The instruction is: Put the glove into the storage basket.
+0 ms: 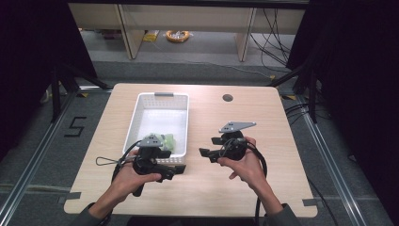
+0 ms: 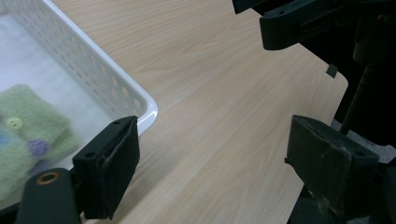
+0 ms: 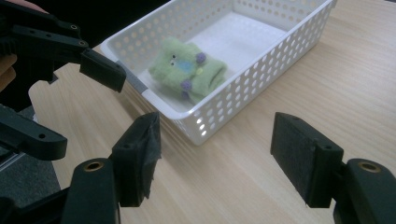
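Observation:
A white perforated basket (image 1: 141, 110) stands on the wooden table, left of centre. A folded green felt piece (image 3: 189, 70) with a blue patch and small buttons lies in the basket's near right corner (image 1: 169, 141), and it lies at the left edge of the left gripper view (image 2: 28, 135). My left gripper (image 1: 175, 170) hovers just in front of that corner, and its jaws (image 2: 217, 168) are open over bare table. Facing it from the right is my right gripper (image 1: 209, 147), also open (image 3: 219, 158) with nothing between the pads, pointed at the basket's corner.
The table (image 1: 263, 117) has a round cable hole (image 1: 227, 98) at the back right. Cables trail from both grippers toward the near edge. Dark curtains and metal stands flank the table, and desks stand on the floor beyond it.

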A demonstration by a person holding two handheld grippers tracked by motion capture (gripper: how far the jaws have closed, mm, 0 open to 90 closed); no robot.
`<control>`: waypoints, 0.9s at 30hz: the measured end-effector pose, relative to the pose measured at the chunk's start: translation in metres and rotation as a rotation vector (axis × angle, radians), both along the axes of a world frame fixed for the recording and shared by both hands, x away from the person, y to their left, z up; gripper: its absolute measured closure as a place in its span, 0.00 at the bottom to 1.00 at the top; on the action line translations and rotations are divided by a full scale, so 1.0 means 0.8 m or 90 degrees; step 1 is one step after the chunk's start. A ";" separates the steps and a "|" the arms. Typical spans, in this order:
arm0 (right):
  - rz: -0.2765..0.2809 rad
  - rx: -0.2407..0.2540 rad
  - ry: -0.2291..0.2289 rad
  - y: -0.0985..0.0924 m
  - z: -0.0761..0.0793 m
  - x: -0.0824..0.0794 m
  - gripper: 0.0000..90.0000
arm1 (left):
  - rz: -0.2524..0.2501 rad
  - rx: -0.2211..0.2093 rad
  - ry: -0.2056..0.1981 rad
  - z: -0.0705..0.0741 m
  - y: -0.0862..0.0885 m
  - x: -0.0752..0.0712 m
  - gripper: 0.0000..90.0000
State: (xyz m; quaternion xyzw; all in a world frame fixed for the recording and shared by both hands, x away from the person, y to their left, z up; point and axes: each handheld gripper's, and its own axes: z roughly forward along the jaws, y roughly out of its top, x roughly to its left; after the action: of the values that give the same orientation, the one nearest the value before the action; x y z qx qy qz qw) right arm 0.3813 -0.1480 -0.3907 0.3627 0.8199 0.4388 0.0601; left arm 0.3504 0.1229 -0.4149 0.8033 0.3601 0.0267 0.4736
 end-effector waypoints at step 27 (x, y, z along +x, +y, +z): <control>0.003 0.018 -0.031 -0.033 -0.027 -0.035 0.29 | -0.019 -0.009 -0.008 -0.031 -0.003 -0.028 0.18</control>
State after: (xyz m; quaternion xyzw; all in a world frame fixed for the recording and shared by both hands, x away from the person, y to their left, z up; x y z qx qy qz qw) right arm 0.3533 -0.1743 -0.4122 0.3510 0.8126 0.4593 0.0739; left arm 0.3282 0.1204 -0.4396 0.8050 0.3454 0.0223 0.4819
